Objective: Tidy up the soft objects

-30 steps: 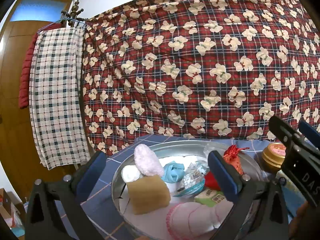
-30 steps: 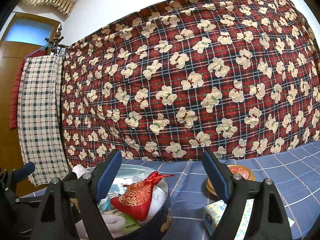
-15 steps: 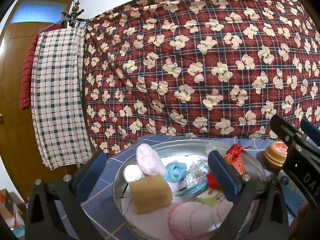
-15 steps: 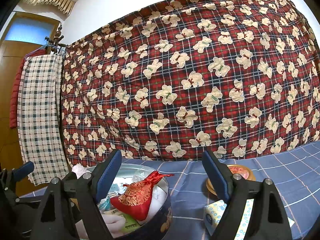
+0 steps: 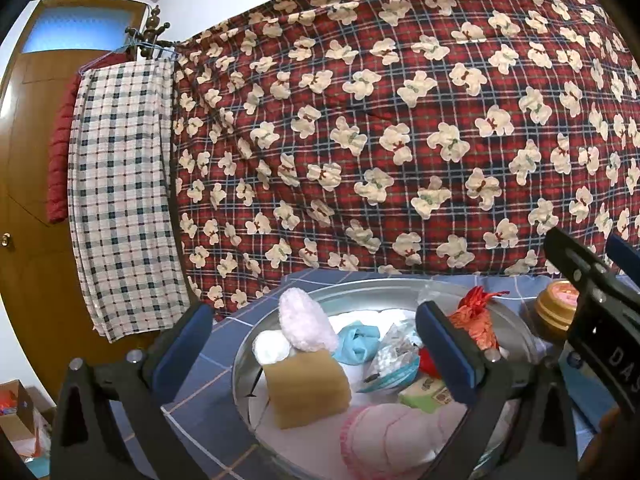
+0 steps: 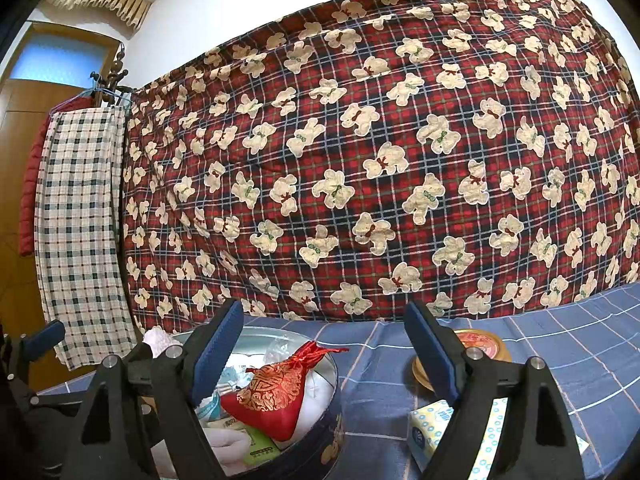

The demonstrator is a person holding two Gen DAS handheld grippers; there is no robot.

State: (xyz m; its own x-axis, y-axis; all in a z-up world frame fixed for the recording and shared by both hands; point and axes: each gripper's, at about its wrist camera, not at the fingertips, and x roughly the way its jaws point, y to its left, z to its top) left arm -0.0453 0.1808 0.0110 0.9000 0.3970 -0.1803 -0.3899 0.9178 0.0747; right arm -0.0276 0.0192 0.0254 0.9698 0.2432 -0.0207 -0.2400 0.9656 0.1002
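Observation:
A round metal tin (image 5: 360, 288) on the blue checked tablecloth holds soft things: a tan sponge (image 5: 306, 386), a fluffy pink puff (image 5: 306, 322), a white ball (image 5: 272, 348), a light blue cloth (image 5: 358, 338), a pink frilled cloth (image 5: 384, 436) and a red embroidered pouch (image 5: 474, 322). My left gripper (image 5: 316, 352) is open and empty, above the tin's near side. My right gripper (image 6: 324, 354) is open and empty, beside the tin (image 6: 332, 384), with the pouch (image 6: 276, 396) between and below its fingers. The right gripper also shows at the left wrist view's right edge (image 5: 592, 280).
A tissue pack (image 6: 452, 432) lies on the cloth right of the tin. A small round gold tin (image 6: 480, 346) stands behind it, and shows in the left wrist view (image 5: 556, 306). A red bear-print quilt (image 6: 400, 160) hangs behind the table. A checked towel (image 5: 120, 200) hangs at left.
The left wrist view has shifted slightly, so the tin sits a touch higher and further right in it. The right gripper has not moved. Both stay open.

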